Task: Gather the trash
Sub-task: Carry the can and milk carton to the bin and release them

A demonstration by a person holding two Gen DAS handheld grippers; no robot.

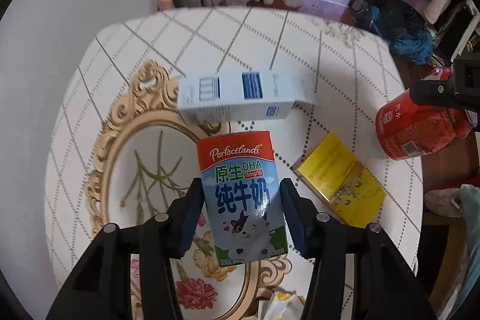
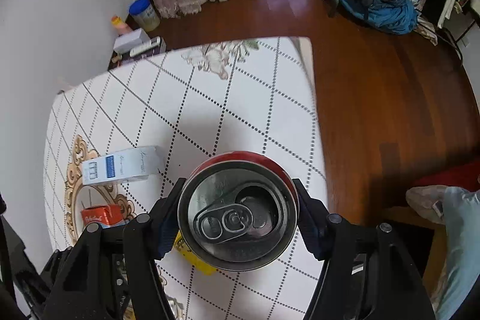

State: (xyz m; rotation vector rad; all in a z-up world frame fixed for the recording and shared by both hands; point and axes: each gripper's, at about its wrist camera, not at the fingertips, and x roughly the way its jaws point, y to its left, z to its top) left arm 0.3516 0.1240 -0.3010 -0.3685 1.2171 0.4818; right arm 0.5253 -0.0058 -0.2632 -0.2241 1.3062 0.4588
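Holding a milk carton (image 1: 244, 197) at the frame's middle, the left gripper (image 1: 240, 218) squeezes it. The right gripper (image 2: 238, 215) grips an opened red can (image 2: 238, 209), low centre.

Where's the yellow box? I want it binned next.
Left wrist view: the yellow box lies flat on the table, right of the milk carton.

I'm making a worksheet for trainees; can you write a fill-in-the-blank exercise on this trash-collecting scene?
1. The left hand-held gripper straddles the ____ carton.
2. The right hand-held gripper grips a red soda ____.
3. The white box lies on the ____.
4. The flat packet beside the carton is ____.

Missing words: milk; can; table; yellow
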